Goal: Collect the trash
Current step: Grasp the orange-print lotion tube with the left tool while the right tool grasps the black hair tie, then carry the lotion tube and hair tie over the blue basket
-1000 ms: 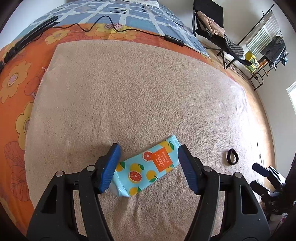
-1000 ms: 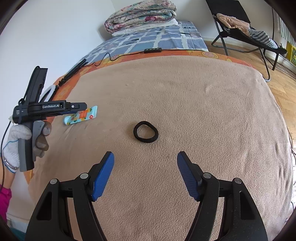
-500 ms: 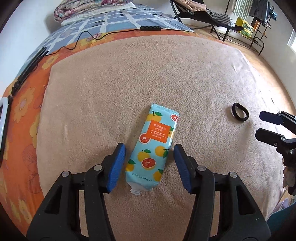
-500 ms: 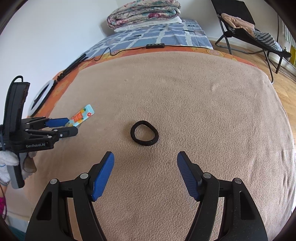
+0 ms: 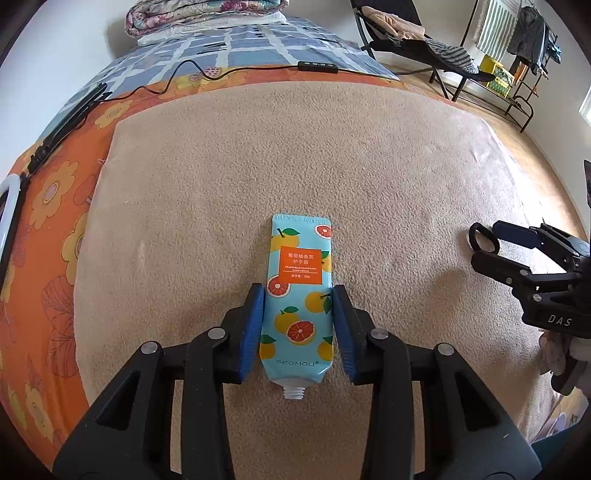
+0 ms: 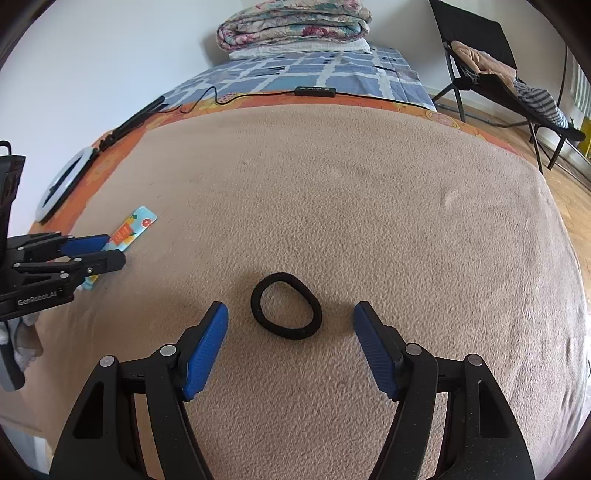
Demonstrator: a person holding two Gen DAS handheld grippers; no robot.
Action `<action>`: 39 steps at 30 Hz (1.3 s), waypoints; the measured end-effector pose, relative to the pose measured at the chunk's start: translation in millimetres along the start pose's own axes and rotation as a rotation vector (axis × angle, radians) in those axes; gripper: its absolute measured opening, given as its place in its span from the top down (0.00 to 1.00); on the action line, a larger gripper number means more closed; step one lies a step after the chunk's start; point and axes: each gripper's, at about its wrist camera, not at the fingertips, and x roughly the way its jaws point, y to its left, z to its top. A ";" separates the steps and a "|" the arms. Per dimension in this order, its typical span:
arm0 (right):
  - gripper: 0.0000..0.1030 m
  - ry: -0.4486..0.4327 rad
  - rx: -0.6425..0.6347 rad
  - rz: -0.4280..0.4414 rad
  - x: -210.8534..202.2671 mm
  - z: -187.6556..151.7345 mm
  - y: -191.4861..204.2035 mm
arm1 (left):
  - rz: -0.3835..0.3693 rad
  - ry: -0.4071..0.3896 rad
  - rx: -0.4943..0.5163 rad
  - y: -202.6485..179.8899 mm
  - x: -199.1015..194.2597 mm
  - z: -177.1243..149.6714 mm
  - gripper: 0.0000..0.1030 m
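Note:
A light-blue hand cream tube (image 5: pixel 299 291) with orange fruit print lies flat on the beige blanket (image 5: pixel 258 166), open neck toward me. My left gripper (image 5: pixel 298 295) has its blue pads against both sides of the tube's lower half. The tube also shows in the right wrist view (image 6: pixel 135 229), partly behind the left gripper (image 6: pixel 99 251). A black hair tie (image 6: pixel 286 311) lies on the blanket between the open pads of my right gripper (image 6: pixel 291 314), not touched. The hair tie also shows in the left wrist view (image 5: pixel 483 239) by the right gripper (image 5: pixel 495 247).
An orange flowered sheet (image 5: pixel 48 206) borders the blanket on the left. A black cable with a remote (image 5: pixel 317 67) crosses the blue checked bedding behind. Folded quilts (image 6: pixel 295 26) lie at the back. A ring light (image 6: pixel 62 184) is at left, a folding chair (image 6: pixel 491 66) at right.
My left gripper turned to line up with the tube, moved forward over it, and its pads closed in on the tube's sides. My right gripper moved forward, so the hair tie lies between its pads.

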 end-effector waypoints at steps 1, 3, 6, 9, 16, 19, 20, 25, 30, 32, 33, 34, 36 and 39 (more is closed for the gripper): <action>0.32 -0.006 -0.005 -0.004 0.7 0.2 1.5 | 0.000 -0.002 -0.006 0.3 -0.9 -0.8 0.64; 0.49 -0.017 -0.019 -0.019 1.5 -0.9 4.7 | 0.000 -0.007 -0.011 0.0 -2.8 -2.5 0.64; 0.79 -0.027 -0.060 -0.043 0.3 -2.6 9.2 | 0.009 -0.012 -0.007 -2.0 -4.8 -5.2 0.64; 0.93 -0.023 -0.032 0.023 -2.9 -3.5 5.3 | 0.010 -0.019 -0.018 -2.7 -9.6 -7.8 0.64; 0.94 -0.050 -0.042 0.021 -18.3 -3.6 12.3 | 0.021 -0.050 -0.012 -10.7 -33.3 -15.6 0.64; 0.94 -0.066 -0.046 0.025 -31.1 -1.9 16.0 | 0.020 -0.061 -0.004 -16.4 -47.6 -21.1 0.64; 0.94 -0.071 -0.048 0.028 -36.2 -1.6 17.5 | 0.018 -0.066 -0.001 -18.9 -53.5 -23.4 0.64; 0.94 -0.090 -0.079 0.039 -64.7 -5.5 30.6 | 0.011 -0.093 0.018 -33.1 -86.4 -36.1 0.64; 0.94 -0.103 -0.083 0.066 -93.3 -13.8 40.7 | 0.005 -0.124 0.043 -50.7 -123.6 -52.8 0.64; 0.94 -0.108 -0.083 0.078 -104.3 -20.6 44.2 | 0.004 -0.133 0.054 -57.6 -136.3 -61.2 0.64; 0.94 -0.109 -0.085 0.082 -109.5 -25.0 46.1 | 0.002 -0.136 0.060 -61.1 -142.2 -65.7 0.64; 0.94 -0.108 -0.087 0.085 -113.6 -28.8 47.3 | 0.000 -0.138 0.065 -63.8 -147.2 -69.5 0.64; 0.94 -0.109 -0.085 0.093 -123.4 -37.5 49.8 | -0.009 -0.138 0.066 -69.4 -156.8 -79.6 0.64; 0.94 -0.107 -0.084 0.104 -136.4 -50.7 53.7 | -0.023 -0.136 0.060 -76.9 -168.9 -97.3 0.64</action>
